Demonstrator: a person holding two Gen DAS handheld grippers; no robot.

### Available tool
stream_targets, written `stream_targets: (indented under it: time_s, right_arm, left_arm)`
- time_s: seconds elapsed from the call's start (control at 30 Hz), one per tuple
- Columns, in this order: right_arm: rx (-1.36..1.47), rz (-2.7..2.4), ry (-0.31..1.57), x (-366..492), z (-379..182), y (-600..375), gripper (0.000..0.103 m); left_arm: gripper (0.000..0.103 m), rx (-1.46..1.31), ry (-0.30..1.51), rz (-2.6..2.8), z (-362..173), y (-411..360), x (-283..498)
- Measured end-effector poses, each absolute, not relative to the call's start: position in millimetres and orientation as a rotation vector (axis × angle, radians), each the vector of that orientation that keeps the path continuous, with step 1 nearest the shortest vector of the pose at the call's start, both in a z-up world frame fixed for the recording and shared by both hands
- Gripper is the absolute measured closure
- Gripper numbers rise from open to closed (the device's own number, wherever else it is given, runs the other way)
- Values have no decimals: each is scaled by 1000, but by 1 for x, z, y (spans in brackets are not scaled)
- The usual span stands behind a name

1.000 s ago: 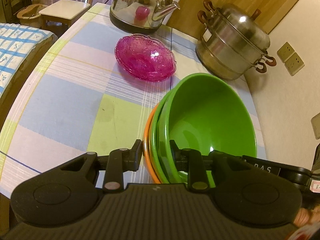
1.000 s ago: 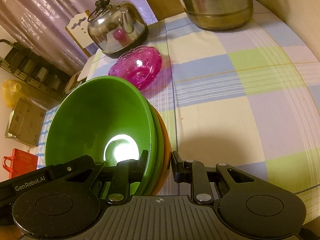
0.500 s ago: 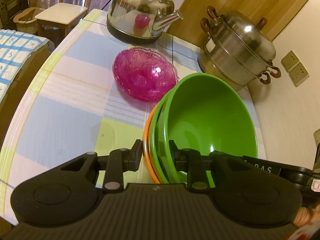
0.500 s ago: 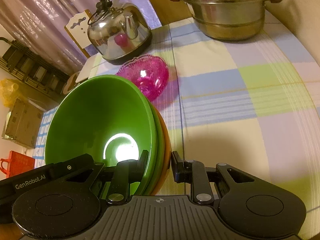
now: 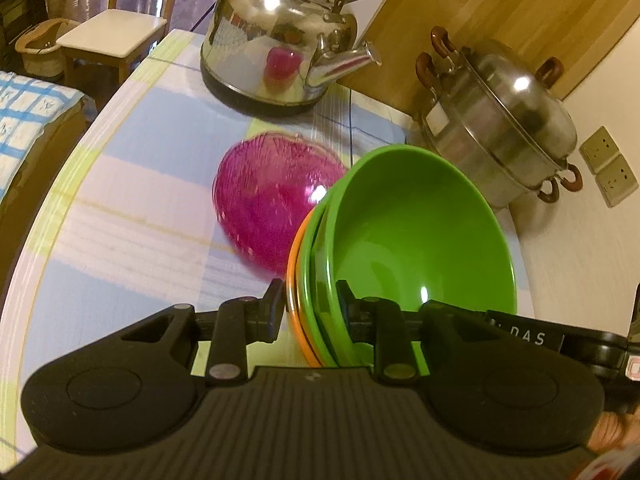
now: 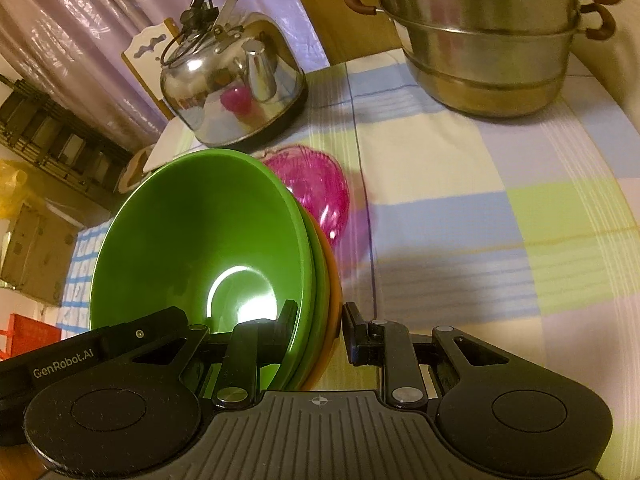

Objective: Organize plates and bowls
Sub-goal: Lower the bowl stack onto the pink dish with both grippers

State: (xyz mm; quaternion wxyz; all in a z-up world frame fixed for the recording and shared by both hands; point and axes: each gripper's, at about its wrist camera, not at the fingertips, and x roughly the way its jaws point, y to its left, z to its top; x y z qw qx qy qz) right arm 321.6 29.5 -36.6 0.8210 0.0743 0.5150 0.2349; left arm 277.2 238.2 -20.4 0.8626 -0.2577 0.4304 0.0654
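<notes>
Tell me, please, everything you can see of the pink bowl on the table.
The pink bowl is translucent magenta, glass-like, with fine ribbing and a wavy rim. It sits upright on the checked tablecloth in front of the steel kettle, which mirrors it as a pink spot. The stack of green and orange bowls held by both grippers hides its near edge; whether they touch is unclear. It looks motion-blurred.

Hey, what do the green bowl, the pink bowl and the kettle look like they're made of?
Green bowl: likely plastic or melamine; opaque, even colour, glossy, with a soft highlight in its bottom.
Pink bowl: probably pressed glass, possibly clear plastic; translucent magenta with ribbed patterning, though blurred here.
Kettle: polished stainless steel by its look; the mirror finish reflects the pink bowl, and it has a dark base band.
</notes>
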Motion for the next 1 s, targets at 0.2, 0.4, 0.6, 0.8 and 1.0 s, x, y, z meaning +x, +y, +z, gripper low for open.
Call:
stream_targets:
  time_s: [0.2,0.4,0.6,0.8,1.0]
  right_arm:
    - [153,501,1094,355,-39,45,79]
    - [163,505,1105,386,-44,62,79]
    - [165,512,1105,410,-47,77,79]
    - [165,520,1114,424,-59,87,79]
    - [175,518,1130,433,-72,90,79]
  left_arm:
    - [81,-558,913,141,-26,256,308]
    - [81,-545,917,154,-27,268,336]
    - [81,-543,921,166,-30,280,357]
    - [81,-547,928,179,-40,289,368]
    - [81,-553,939,185,-52,294,377]
